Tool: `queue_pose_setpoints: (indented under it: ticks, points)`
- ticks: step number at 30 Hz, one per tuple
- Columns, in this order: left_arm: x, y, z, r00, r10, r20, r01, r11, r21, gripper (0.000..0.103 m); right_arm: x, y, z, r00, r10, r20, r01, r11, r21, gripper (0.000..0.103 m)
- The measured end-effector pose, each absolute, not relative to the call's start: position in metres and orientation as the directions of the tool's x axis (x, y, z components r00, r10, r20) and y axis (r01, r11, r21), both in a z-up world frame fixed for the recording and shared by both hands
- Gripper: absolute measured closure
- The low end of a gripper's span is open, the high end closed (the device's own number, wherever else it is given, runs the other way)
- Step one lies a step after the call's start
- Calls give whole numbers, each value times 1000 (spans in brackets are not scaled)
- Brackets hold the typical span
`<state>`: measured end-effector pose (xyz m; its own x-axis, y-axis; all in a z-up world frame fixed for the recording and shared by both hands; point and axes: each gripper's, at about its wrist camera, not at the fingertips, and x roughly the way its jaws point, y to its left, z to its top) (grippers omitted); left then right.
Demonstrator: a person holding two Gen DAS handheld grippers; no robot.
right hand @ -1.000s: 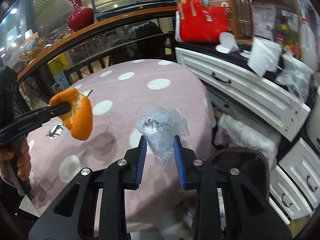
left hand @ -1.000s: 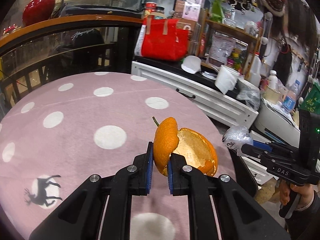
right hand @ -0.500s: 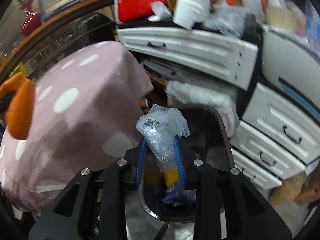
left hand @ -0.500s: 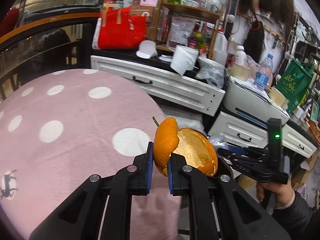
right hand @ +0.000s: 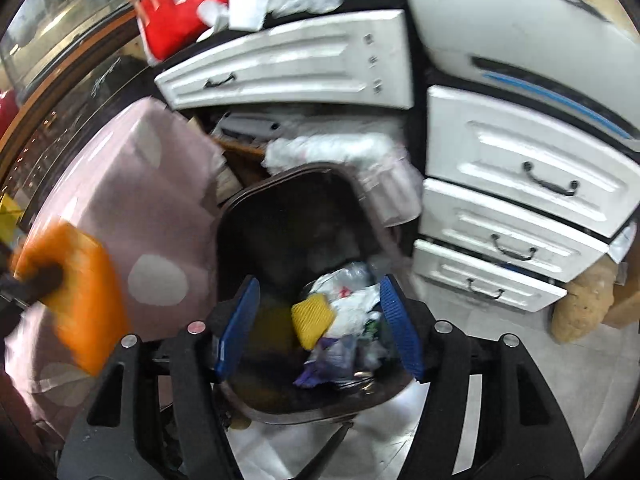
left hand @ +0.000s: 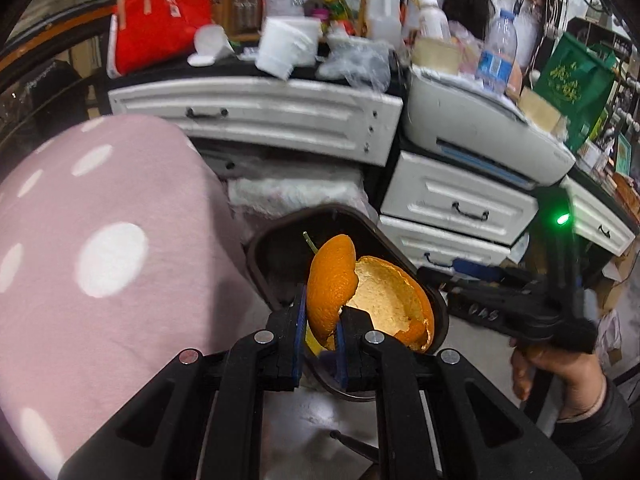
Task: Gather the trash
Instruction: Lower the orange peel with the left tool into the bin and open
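Note:
My left gripper [left hand: 318, 312] is shut on an orange peel [left hand: 362, 292] and holds it above the dark trash bin [left hand: 276, 248], which stands on the floor beside the pink dotted table. The peel [right hand: 74, 300] shows blurred at the left of the right wrist view. My right gripper [right hand: 318, 320] is open and empty right over the bin [right hand: 288, 208]. Inside the bin lie crumpled plastic wrappers [right hand: 348, 300], a yellow piece [right hand: 312, 316] and other rubbish. The right gripper [left hand: 516, 300] also shows at the right of the left wrist view, held by a hand.
The pink table with white dots [left hand: 100, 260] is left of the bin. White drawers [right hand: 520, 184] and a cluttered counter with a red bag [left hand: 160, 20] stand behind it. A white plastic bundle [right hand: 340, 148] lies behind the bin. A brown lump [right hand: 580, 304] sits on the floor at right.
Both grippers moved off the table toward the bin. My right gripper opened and the clear plastic bag it held dropped into the bin. The left still holds the peel.

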<state>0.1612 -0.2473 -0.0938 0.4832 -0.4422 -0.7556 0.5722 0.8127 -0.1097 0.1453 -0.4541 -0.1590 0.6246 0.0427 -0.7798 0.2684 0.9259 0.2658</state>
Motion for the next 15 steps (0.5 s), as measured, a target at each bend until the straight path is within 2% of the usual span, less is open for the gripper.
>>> queue_pose_setpoints:
  ticks: [4,6,7,8,9,10,12,15]
  points:
    - [166,-274,-120,418,-418,-806,595,797,-105,90,130,-471,-149,644,11,-765,307,912,271,31]
    - [168,-284,-131,400,-398,-825,601,794,-92,86,122,-476,-146,649,7,-760,316,907,278,29]
    - [169,-290,-137,383,-393,-836,612,786,-89,79,119,-477,-145,651,6,-759,318,906,279,28]
    - [168,-295,-141,372,-390,-842,623,778,-85,65,115,-479,-143,654,2,-757,321,905,279,28]
    - [168,-297,-143,374,-385,-843,627,775,-76,55,112,-480,-142,658,-2,-753,322,905,279,28]
    - [166,-299,-142,390,-386,-836,633,772,-61,37,110,-480,-139,664,-11,-748,325,905,276,27]
    - [159,-299,-136,427,-405,-808,648,760,-39,25,102,-480,-133,683,-38,-730,333,905,265,24]
    - [143,-297,-120,488,-405,-774,663,748,27,21,90,-481,-121,713,-76,-697,353,898,263,20]
